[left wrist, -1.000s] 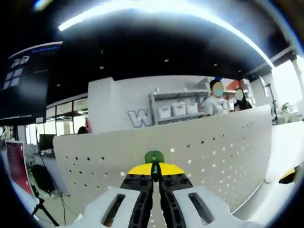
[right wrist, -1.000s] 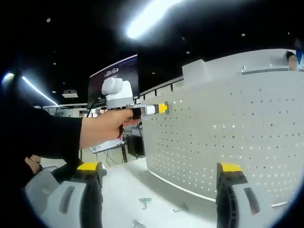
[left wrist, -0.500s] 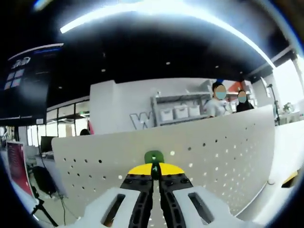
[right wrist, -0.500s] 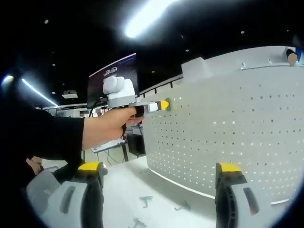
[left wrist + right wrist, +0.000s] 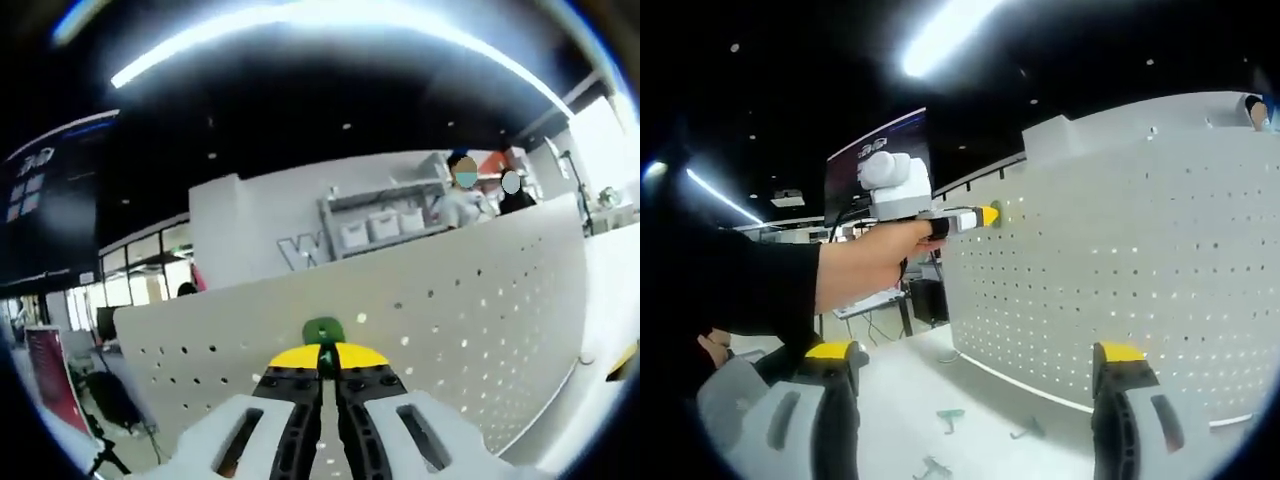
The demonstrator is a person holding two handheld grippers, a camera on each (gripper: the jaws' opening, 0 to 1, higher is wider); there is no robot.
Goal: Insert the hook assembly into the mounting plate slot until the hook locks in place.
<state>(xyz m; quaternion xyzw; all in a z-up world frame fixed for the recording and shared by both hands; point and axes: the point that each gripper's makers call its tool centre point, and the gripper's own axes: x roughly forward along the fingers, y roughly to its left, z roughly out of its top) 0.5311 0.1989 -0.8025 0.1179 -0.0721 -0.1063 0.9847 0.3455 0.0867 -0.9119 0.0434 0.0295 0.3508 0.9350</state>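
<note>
Green hook (image 5: 323,331) is pinched in the clenched left gripper (image 5: 322,362), tip pressed to the white perforated plate (image 5: 480,330) near its top edge, at 12 o'clock off the jaws. Lock not confirmed (seating too small to read), so the final push looks outstanding. Right gripper (image 5: 975,400) spread wide, empty. Count: one plate, one held hook, three spare hooks (image 5: 950,420) on the tabletop.
</note>
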